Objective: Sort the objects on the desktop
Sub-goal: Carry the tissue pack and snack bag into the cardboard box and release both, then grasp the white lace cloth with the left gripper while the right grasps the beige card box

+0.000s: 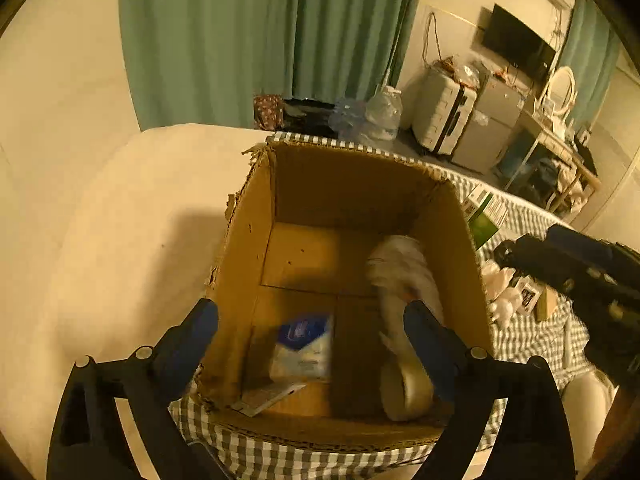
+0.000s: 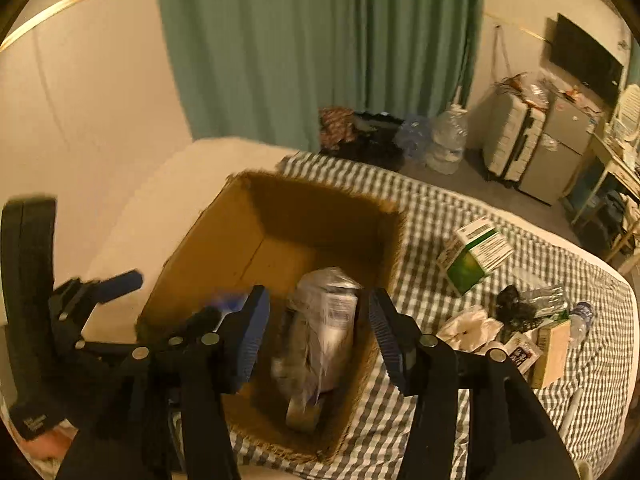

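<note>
The left gripper (image 1: 311, 318) hangs over the cardboard box (image 1: 244, 240), jaws spread wide and holding nothing. Below it in the box lie one blue-and-white packet (image 1: 303, 346), one tape roll (image 1: 406, 390) and one blurred white bundle (image 1: 400, 264). The right gripper (image 2: 318, 316) is also spread wide and empty above that bundle. The box sits on a checked cloth (image 2: 432, 216); to the right of it lie one green-and-white carton (image 2: 474, 254) and loose clutter. Beyond hang green curtains (image 2: 320, 40), with one suitcase (image 2: 512, 140) and one dark screen (image 2: 584, 58).
</note>
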Available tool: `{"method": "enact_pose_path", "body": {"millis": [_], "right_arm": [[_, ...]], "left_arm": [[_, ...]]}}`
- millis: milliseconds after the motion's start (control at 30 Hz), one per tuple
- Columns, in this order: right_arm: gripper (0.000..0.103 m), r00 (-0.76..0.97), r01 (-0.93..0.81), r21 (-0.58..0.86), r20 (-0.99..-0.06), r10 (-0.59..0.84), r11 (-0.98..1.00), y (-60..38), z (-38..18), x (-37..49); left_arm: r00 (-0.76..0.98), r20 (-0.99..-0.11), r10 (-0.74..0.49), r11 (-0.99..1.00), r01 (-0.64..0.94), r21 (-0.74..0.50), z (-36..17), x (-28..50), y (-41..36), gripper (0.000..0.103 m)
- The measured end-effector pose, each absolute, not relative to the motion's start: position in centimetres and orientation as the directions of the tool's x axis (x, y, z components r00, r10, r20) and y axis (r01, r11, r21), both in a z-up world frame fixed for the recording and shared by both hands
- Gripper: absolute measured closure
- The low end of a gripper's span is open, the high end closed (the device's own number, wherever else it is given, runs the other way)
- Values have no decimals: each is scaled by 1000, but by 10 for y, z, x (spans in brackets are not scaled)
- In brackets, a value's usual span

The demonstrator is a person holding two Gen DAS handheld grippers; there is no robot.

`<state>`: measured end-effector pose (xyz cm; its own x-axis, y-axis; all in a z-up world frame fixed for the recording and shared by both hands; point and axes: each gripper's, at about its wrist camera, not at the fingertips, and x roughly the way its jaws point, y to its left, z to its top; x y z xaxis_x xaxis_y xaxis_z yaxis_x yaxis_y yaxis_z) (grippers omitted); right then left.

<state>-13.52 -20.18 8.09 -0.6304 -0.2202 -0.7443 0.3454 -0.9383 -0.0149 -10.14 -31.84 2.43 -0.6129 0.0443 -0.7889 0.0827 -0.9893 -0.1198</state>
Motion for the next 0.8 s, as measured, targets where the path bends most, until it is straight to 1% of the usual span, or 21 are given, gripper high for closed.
{"method": "enact_pose_path", "body": {"millis": [100,200,300,333,400,433,500,567,633,700,800], "right_arm": [[51,-674,345,-75,-713,-191,-936,-188,99,-124],[51,-701,327,-81,-689,-185,-942,-161,117,-108],[51,-732,266,-56,-662,-164,-962,-116,136,-96],[51,-738,247,-43,-656,-160,-968,-102,141,-93],[50,-743,205,-4,-651,-153,-979,-60,149,-85],[49,-747,193,4,-648,-150,-981,-46,151,-82],[45,-766,154,1,-632,-120,-988,-7,152,-72],[45,-777,108,-10,-624,-78,-994,32,151,-62],[45,-770,70,3,-636,-56,-998,72,146,-57],[45,-759,34,31,-649,-46,-999,111,140,-53],[45,-749,-24,43,-662,-11,-999,158,130,-52]], "left_arm": [[-601,-798,40,-989,88,-116,28,-98,-316,7],[-610,-792,26,-990,94,-105,33,-89,-306,6],[-605,-796,22,-994,75,-84,41,-82,-285,5],[-600,-800,11,-995,74,-70,44,-79,-275,1],[-606,-796,-7,-998,57,-35,50,-69,-250,0],[-614,-789,-1,-999,37,-28,53,-65,-238,0],[-630,-776,31,-999,-9,-33,58,-57,-209,0],[-647,-759,77,-997,-51,-58,59,-49,-180,0],[-646,-756,107,-994,-72,-79,57,-46,-153,0],[-635,-761,131,-991,-77,-106,47,-50,-123,0],[-578,-801,152,-988,-86,-125,27,-65,-72,0]]}}
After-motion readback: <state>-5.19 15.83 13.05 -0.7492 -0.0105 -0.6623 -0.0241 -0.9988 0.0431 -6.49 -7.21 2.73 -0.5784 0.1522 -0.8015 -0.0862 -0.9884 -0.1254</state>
